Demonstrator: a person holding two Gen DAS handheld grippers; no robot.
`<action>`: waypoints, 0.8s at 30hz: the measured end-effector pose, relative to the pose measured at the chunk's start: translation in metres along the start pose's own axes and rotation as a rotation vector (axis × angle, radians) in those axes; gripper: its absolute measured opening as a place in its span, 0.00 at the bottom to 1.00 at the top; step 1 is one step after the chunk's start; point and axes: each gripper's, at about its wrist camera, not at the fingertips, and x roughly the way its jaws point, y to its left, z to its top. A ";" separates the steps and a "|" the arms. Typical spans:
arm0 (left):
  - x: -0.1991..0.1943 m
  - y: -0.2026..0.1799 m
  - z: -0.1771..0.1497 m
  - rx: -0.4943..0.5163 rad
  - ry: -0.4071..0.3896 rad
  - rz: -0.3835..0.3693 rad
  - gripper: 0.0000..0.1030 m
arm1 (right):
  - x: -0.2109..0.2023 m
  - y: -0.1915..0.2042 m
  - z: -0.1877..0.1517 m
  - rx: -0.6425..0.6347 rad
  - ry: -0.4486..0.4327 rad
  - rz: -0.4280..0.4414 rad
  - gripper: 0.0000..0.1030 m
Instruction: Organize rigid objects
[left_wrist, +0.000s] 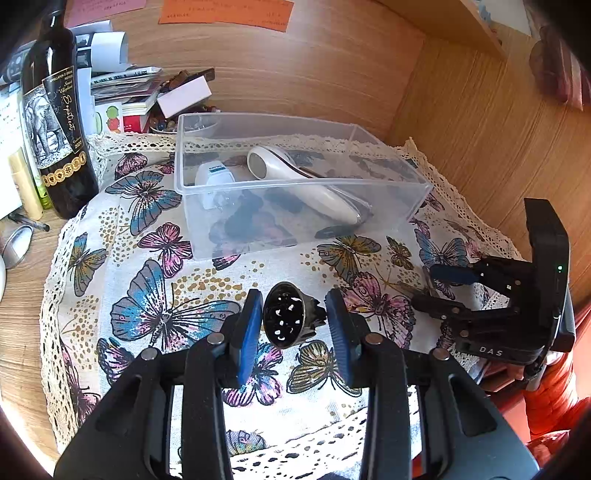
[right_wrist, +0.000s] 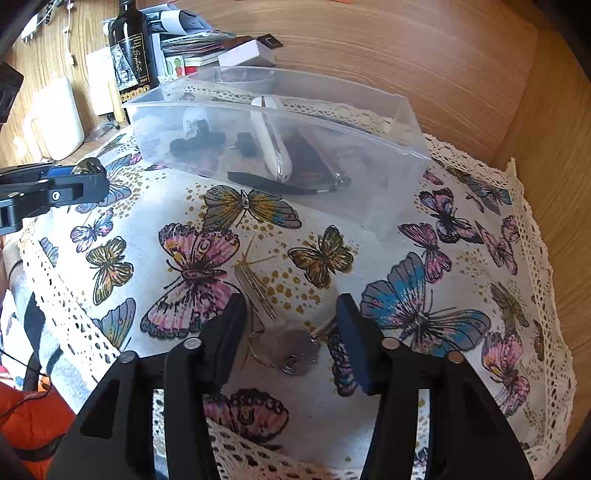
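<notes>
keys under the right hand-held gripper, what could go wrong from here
1. The keys lie flat on the butterfly cloth between the open fingers of the right hand-held gripper; closing could pinch cloth or catch only the ring, leaving the keys dangling.
2. The left hand-held gripper appears to hold the black perforated piece by one side only, so it might slip.
3. The clear bin looks light; a bump could shove it.

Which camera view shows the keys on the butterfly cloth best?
The right wrist view. There the keys lie close, on their ring, between the open jaws of the right gripper, with nothing pressing on them. In the left wrist view, the right gripper covers that spot, so the keys cannot be told apart from the cloth.
</notes>
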 end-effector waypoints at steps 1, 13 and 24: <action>0.001 -0.001 0.000 0.001 0.001 -0.001 0.34 | -0.002 -0.002 -0.002 0.007 0.005 0.004 0.44; 0.002 -0.004 0.000 0.018 0.002 -0.023 0.34 | -0.003 -0.019 -0.015 0.119 -0.005 0.004 0.43; -0.008 -0.003 0.007 0.014 -0.027 -0.015 0.34 | -0.017 -0.019 -0.010 0.176 -0.082 0.008 0.20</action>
